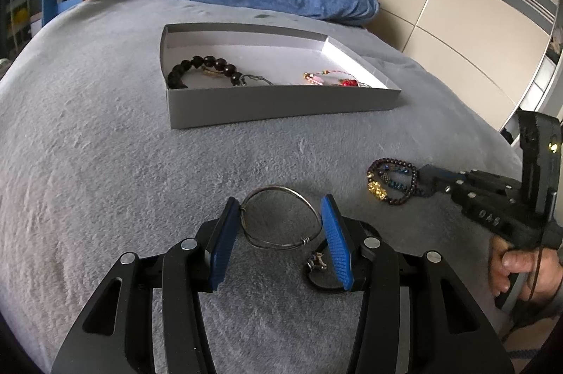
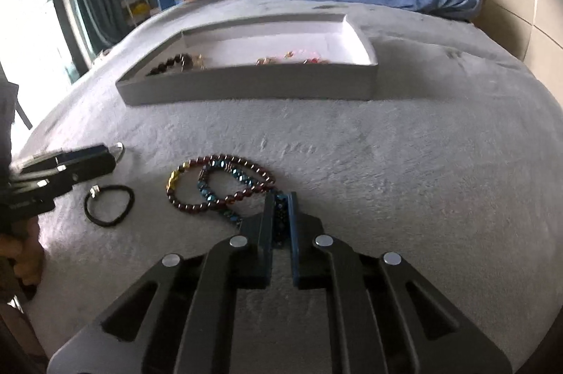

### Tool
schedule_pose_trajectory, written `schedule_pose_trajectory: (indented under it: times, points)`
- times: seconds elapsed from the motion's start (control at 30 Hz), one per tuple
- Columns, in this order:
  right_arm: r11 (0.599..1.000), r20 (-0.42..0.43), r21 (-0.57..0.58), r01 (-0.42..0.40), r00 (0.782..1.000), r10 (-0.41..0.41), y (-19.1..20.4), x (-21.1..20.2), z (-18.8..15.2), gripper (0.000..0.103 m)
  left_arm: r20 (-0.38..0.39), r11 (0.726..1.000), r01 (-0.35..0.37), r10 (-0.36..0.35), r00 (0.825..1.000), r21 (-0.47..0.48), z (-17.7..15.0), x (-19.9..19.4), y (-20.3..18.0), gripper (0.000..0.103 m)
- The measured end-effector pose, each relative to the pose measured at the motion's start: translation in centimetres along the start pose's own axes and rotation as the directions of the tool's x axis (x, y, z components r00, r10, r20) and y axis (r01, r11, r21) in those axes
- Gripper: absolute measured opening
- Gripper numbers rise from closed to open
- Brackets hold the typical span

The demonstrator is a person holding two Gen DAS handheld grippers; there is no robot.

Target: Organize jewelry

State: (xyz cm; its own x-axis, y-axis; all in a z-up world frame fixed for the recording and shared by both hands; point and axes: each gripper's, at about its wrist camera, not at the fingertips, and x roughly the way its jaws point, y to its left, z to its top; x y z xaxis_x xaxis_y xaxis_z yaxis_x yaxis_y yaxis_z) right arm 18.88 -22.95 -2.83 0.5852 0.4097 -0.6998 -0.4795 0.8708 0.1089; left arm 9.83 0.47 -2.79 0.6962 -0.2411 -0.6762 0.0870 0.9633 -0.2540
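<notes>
Left gripper (image 1: 281,226), jaws wide, brackets the wire bangle (image 1: 279,221). Only the right view shows the right gripper (image 2: 280,219) pinching the blue bead bracelet (image 2: 220,189); gray box (image 2: 246,89) lies ahead.

box (image 1: 274,106) behind on bed (image 1: 88,163) | bangle (image 1: 278,219) left of bead bracelets (image 1: 390,184)

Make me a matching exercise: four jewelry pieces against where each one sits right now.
1. wire bangle
2. blue bracelet
3. black bracelet
4. hair tie

a. in the box
b. between the open left gripper fingers
c. loose on the blanket, by the left gripper
d. pinched in the right gripper

Pairs: 1-b, 2-d, 3-a, 4-c
</notes>
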Motion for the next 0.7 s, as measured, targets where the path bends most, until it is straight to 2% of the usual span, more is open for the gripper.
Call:
schedule_pose_trajectory:
  times: [0.2, 0.4, 0.5, 0.7]
  points:
    - [0.994, 0.12, 0.108, 0.008, 0.993, -0.021, -2.7, -3.0, 0.0, 0.007, 0.001, 1.0, 0.007, -0.007, 1.0, -0.008, -0.1, -0.2, 0.2, 0.05]
    - [0.983, 0.249, 0.18, -0.025, 0.968, -0.021, -4.7, -5.9, 0.2, 0.007, 0.0, 1.0, 0.008, -0.008, 1.0, -0.009, -0.1, -0.2, 0.3, 0.05]
    - [0.984, 0.23, 0.179, -0.02, 0.973, -0.022, -5.0, -5.7, 0.4, 0.007, 0.001, 1.0, 0.01, -0.01, 1.0, -0.01, -0.1, -0.2, 0.3, 0.049]
    - [0.978, 0.106, 0.208, 0.034, 0.993, -0.057, -5.9, -3.4, -0.4, 0.007, 0.001, 1.0, 0.013, -0.013, 1.0, -0.014, -0.1, -0.2, 0.3, 0.05]
